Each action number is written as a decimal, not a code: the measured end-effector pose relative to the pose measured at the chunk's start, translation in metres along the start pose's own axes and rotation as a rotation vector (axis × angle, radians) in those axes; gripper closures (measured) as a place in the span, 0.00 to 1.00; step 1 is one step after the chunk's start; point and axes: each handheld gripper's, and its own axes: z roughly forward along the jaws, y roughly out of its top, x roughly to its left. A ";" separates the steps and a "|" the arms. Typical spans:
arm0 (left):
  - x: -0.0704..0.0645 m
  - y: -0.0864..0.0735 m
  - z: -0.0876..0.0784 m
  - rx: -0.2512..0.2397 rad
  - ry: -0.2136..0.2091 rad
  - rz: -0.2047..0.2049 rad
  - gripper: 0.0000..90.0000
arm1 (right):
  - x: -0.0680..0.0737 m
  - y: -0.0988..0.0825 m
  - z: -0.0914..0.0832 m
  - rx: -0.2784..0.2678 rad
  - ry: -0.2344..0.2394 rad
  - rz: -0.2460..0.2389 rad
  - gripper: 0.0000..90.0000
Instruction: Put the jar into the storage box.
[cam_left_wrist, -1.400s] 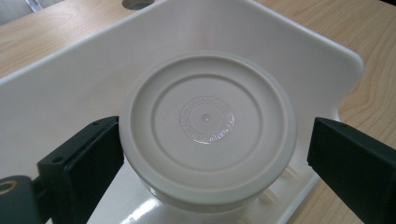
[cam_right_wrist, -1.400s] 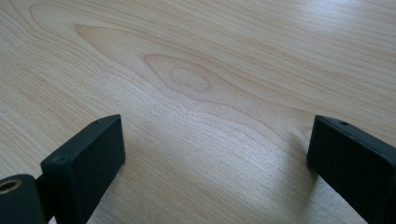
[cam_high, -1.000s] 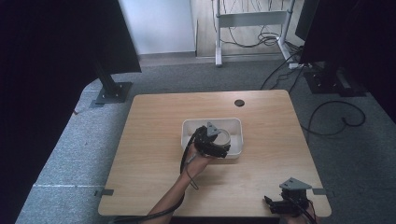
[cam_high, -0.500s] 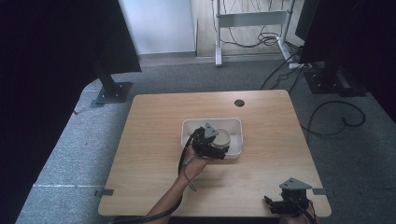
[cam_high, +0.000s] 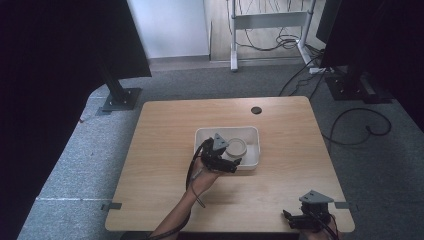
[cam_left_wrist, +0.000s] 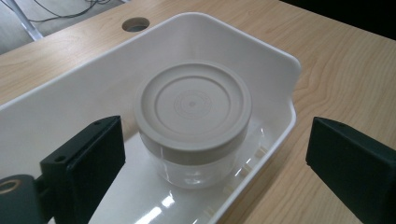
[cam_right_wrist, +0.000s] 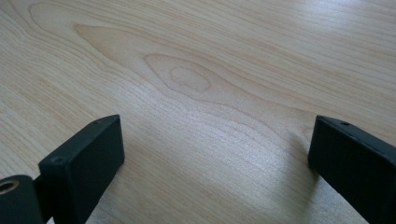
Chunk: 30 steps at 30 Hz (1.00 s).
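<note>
The jar (cam_left_wrist: 192, 122), clear-walled with a flat beige lid, stands upright inside the white bin (cam_left_wrist: 261, 56) near its 3 o'clock end, the bin resting at the middle of the wooden surface (cam_high: 160, 150). The left tongs (cam_high: 231, 164) have drawn back a little toward 6 o'clock over the last second, from over the jar to the bin's near rim, and they are spread wide with nothing between them: in the left gripper view one jaw hangs inside the bin beside the jar and the other outside the bin wall (neither touches the jar). That reads to me as a release just made, the jar now set down in the bin. The right tongs (cam_high: 295, 218) lie parted and empty at the surface's 5 o'clock corner, unmoved.
</note>
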 end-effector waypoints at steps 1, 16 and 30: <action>0.000 -0.001 -0.001 -0.001 -0.001 0.000 0.05 | 0.000 0.000 0.000 0.000 0.000 0.000 0.04; 0.005 -0.017 -0.024 -0.018 -0.016 0.009 0.05 | 0.000 0.000 0.000 0.001 -0.001 0.000 0.04; 0.014 -0.037 -0.052 -0.053 -0.020 -0.002 0.05 | 0.000 0.000 0.000 0.003 -0.001 0.002 0.04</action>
